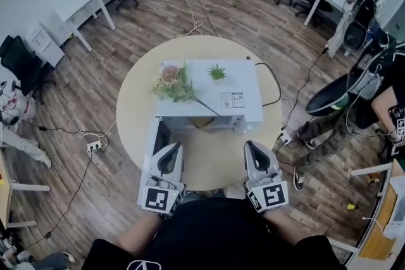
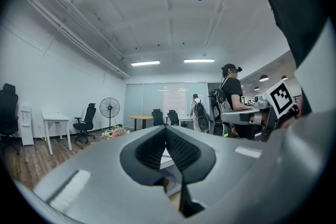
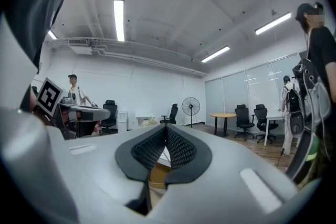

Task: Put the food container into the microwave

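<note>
Closest in, the left gripper and right gripper point level from the person's waist. Each has its ribbed black pads pressed together on nothing. At twelve o'clock sits the boxy white microwave on a round, pale table. Its door stands open toward nine o'clock, just beside the left gripper, the nearer one. A tan shape at the cavity mouth is probably the food container, already inside, but it's too small to confirm.
</note>
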### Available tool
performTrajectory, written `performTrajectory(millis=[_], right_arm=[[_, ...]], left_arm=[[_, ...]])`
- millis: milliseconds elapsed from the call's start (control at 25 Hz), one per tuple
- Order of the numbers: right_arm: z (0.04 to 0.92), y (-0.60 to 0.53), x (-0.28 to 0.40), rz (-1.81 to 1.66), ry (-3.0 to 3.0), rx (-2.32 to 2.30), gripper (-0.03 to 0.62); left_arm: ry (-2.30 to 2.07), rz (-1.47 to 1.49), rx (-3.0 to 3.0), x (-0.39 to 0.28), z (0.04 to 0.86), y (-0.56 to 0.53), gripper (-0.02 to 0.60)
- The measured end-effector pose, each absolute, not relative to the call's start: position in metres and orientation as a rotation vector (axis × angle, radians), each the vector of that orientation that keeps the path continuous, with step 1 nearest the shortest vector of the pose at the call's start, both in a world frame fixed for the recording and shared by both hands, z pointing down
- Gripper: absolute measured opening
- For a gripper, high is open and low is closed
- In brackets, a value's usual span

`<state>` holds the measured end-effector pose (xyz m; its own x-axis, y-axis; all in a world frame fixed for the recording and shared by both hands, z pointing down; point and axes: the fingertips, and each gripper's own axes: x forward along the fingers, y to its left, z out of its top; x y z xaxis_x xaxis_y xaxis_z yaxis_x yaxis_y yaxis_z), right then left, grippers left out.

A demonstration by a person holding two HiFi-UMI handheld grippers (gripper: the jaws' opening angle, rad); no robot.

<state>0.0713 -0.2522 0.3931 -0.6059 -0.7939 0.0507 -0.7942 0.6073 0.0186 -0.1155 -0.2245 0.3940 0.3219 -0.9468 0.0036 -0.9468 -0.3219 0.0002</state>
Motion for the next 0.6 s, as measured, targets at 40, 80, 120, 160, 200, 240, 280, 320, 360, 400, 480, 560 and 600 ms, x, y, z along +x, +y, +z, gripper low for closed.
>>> performTrajectory(millis=[40,80,120,160,200,240,280,320,360,400,480,560,600], right_arm=[[0.3936,-0.2522,0.0708,-0.002,-2.766,1.369,0.008],[0.3943,-0.2522,0.0703,-0.009,-2.764,1.368,0.008],[0.395,-0.2524,0.0697,-0.014,-2.763,1.367,0.008],[0.396,-0.2528,0.0692,-0.017,-2.761,1.365,0.008],[0.3972,-0.2534,0.0689,-0.018,-2.76,1.365,0.007],[0.3984,-0.2542,0.0687,-0.02,-2.759,1.365,0.008],[0.3992,-0.2547,0.0684,-0.023,-2.758,1.365,0.007],[0.3992,-0.2548,0.068,-0.028,-2.758,1.365,0.007],[0.3983,-0.2545,0.0675,-0.034,-2.759,1.363,0.006],[0.3971,-0.2541,0.0669,-0.038,-2.759,1.36,0.008],[0.395,-0.2538,0.0652,-0.047,-2.756,1.354,0.008],[0.3943,-0.2539,0.0636,-0.061,-2.753,1.347,0.007],[0.3942,-0.2538,0.0629,-0.07,-2.753,1.343,0.006]], left_arm=[[-1.831,0.006,2.552,-0.1156,0.3942,-0.2247,0.0],[-1.834,0.008,2.552,-0.1158,0.3941,-0.2248,0.0],[-1.836,0.008,2.552,-0.116,0.3939,-0.2251,0.0],[-1.839,0.008,2.552,-0.1161,0.3939,-0.2255,0.0],[-1.84,0.009,2.552,-0.1163,0.3943,-0.2261,0.0],[-1.842,0.011,2.551,-0.1166,0.3951,-0.2267,0.0],[-1.845,0.013,2.549,-0.1171,0.3958,-0.2271,0.0],[-1.847,0.014,2.548,-0.1177,0.3959,-0.2272,0.0],[-1.848,0.016,2.546,-0.1181,0.3956,-0.2271,0.0],[-1.849,0.016,2.545,-0.1183,0.3949,-0.2269,0.0],[-1.849,0.013,2.547,-0.1183,0.3929,-0.227,0.0],[-1.848,0.012,2.549,-0.1178,0.3926,-0.2276,0.0],[-1.848,0.011,2.55,-0.1175,0.3928,-0.228,0.0]])
